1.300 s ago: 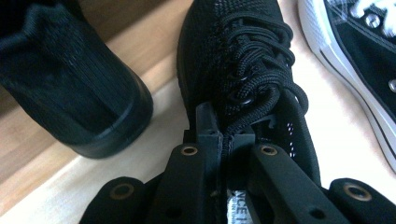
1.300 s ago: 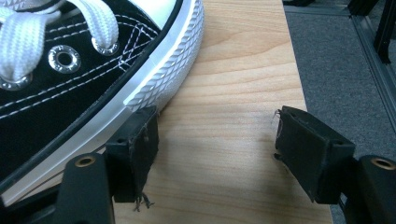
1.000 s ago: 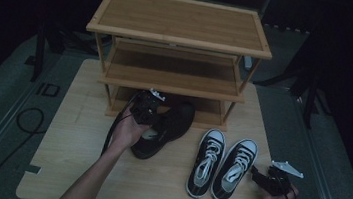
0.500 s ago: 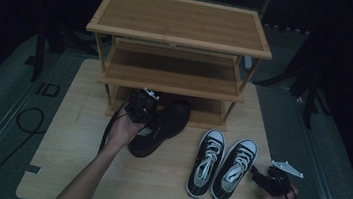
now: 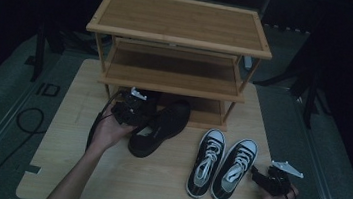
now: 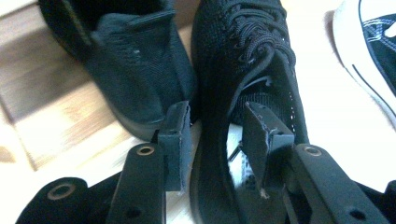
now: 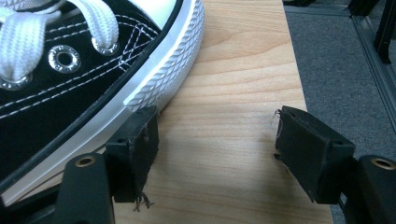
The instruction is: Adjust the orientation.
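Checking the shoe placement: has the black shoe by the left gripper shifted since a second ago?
Yes. The black shoe has slid toward the shoe rack, toe nearer its bottom shelf.

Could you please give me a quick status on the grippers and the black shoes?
Left gripper jaws just opened, straddling black shoe collar. Right gripper open beside sneaker. Nothing blocking.

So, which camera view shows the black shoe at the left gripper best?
The left gripper view: the black shoe is close up, its laces and knit clear, with the collar between the open jaws of the left gripper. The high view shows the whole shoe, small and dark, before the shelf rack.
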